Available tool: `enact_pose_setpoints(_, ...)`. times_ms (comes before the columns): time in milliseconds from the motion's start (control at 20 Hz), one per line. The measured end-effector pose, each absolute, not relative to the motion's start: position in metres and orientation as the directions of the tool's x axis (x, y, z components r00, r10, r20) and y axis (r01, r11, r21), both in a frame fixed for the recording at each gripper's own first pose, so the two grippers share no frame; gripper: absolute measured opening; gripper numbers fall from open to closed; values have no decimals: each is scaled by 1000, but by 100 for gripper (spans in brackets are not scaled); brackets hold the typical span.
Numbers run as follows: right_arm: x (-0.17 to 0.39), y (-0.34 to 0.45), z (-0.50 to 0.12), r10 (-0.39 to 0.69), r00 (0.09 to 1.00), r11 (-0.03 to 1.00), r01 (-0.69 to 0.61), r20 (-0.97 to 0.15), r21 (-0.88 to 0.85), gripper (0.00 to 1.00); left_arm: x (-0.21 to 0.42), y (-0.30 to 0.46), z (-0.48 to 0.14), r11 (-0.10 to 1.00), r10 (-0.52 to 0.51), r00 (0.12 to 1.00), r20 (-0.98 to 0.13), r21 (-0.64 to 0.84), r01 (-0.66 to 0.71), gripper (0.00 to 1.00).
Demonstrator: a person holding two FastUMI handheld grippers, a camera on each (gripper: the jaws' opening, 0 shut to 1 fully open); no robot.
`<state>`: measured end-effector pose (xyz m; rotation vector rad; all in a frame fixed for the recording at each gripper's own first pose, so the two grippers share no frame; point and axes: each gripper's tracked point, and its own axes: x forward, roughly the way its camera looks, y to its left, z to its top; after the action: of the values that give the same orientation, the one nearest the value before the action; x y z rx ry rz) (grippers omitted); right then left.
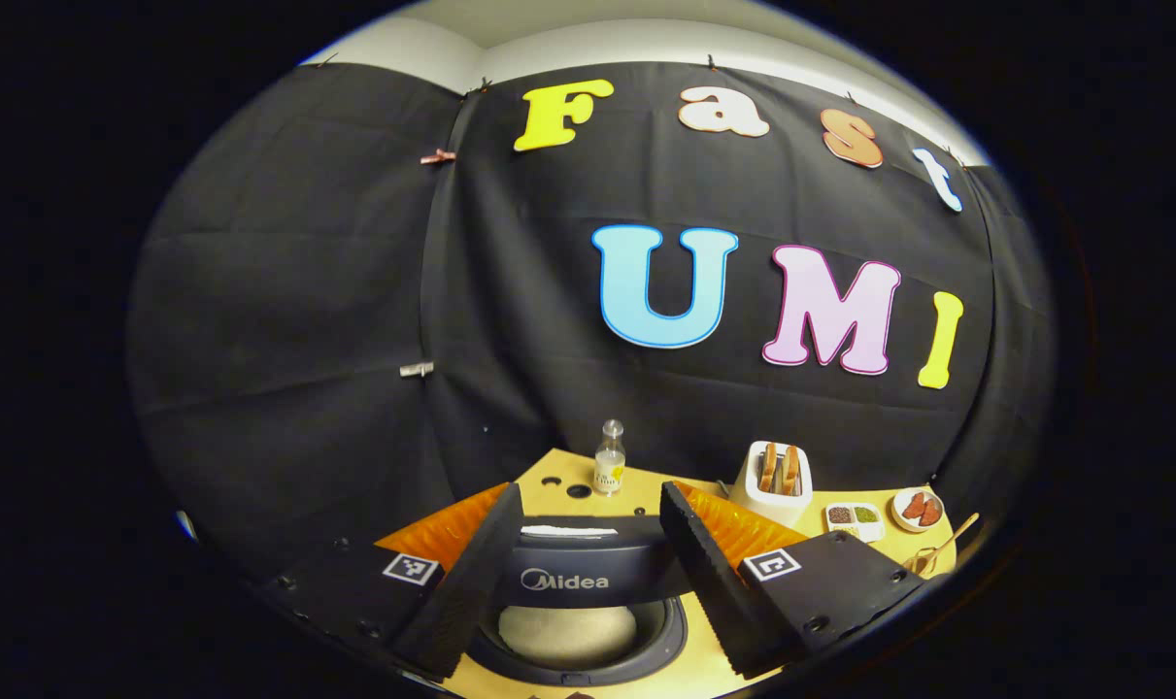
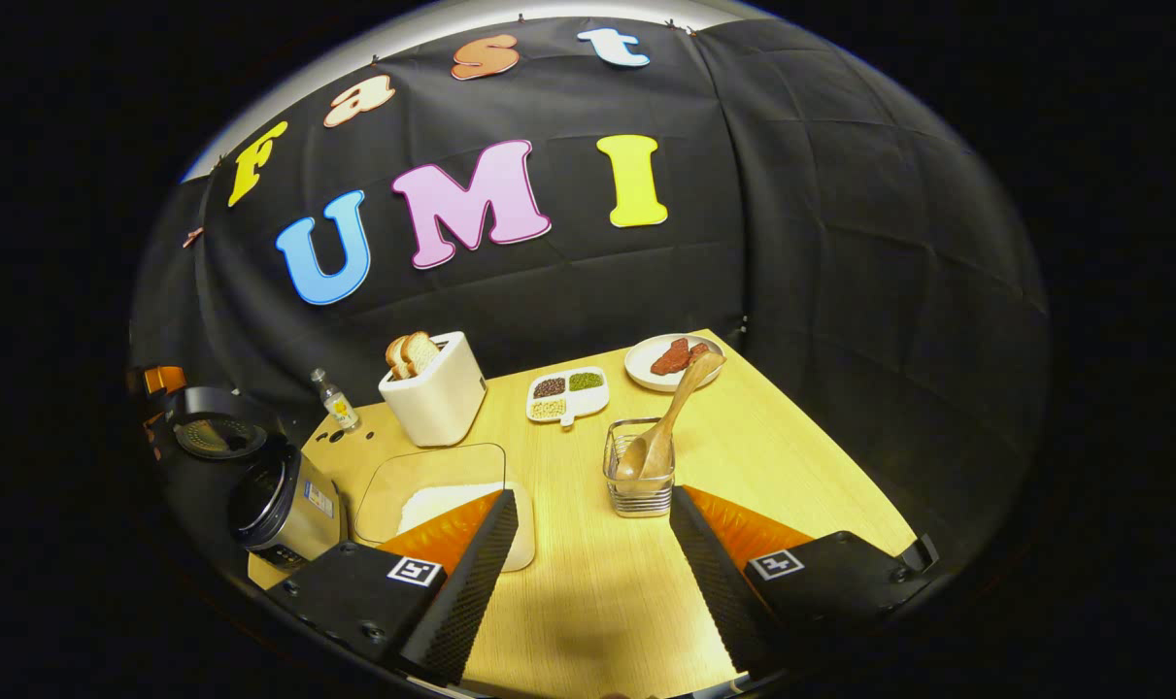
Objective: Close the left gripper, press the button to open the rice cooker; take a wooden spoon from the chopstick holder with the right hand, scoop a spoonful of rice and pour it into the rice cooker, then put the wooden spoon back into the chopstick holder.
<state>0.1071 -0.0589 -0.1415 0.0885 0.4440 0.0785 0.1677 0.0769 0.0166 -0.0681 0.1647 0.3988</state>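
Observation:
My left gripper (image 1: 589,493) is open and hangs right above the rice cooker (image 1: 588,636). The cooker's dark lid (image 1: 588,575) stands raised between my fingers, and the pale inner pot shows below it. My right gripper (image 2: 592,497) is open with nothing between its fingers, low over the table. Just beyond its right finger stands the wire chopstick holder (image 2: 639,478) with the wooden spoon (image 2: 672,413) leaning in it. A clear box of white rice (image 2: 440,497) lies by its left finger. The rice cooker (image 2: 286,505) sits at the far left, lid (image 2: 211,432) up.
A white toaster (image 2: 437,393) holding bread, a small bottle (image 2: 335,400), a divided dish of grains (image 2: 568,393) and a plate of red food (image 2: 670,361) line the back of the wooden table (image 2: 791,456). The booth's black cloth wall closes off the back and right.

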Motion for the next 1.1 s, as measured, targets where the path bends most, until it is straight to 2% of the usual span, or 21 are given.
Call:
enact_pose_setpoints(150, 110, -54, -144, 123, 893, 991, -89, -433, 99, 99, 152, 68, -15, 914, 393, 891, -228, -7, -405, 96)
enact_pose_setpoints(550, 116, -29, -143, 206, 879, 978, -191, -429, 78, 99, 129, 54, -104, 907, 411, 870, -271, 30, -420, 95)
enact_pose_setpoints(700, 113, -23, -147, 232, 867, 972, -227, -441, 66, 99, 128, 52, -120, 910, 411, 872, -265, 55, -411, 95)
enact_pose_setpoints(800, 112, -24, -149, 236, 865, 970, -236, -444, 56, 99, 126, 56, -138, 908, 409, 861, -302, 40, -418, 95)
enact_pose_setpoints(1100, 116, -30, -151, 269, 853, 960, -274, -448, 55, 99, 126, 54, -145, 903, 418, 850, -322, 40, -429, 96)
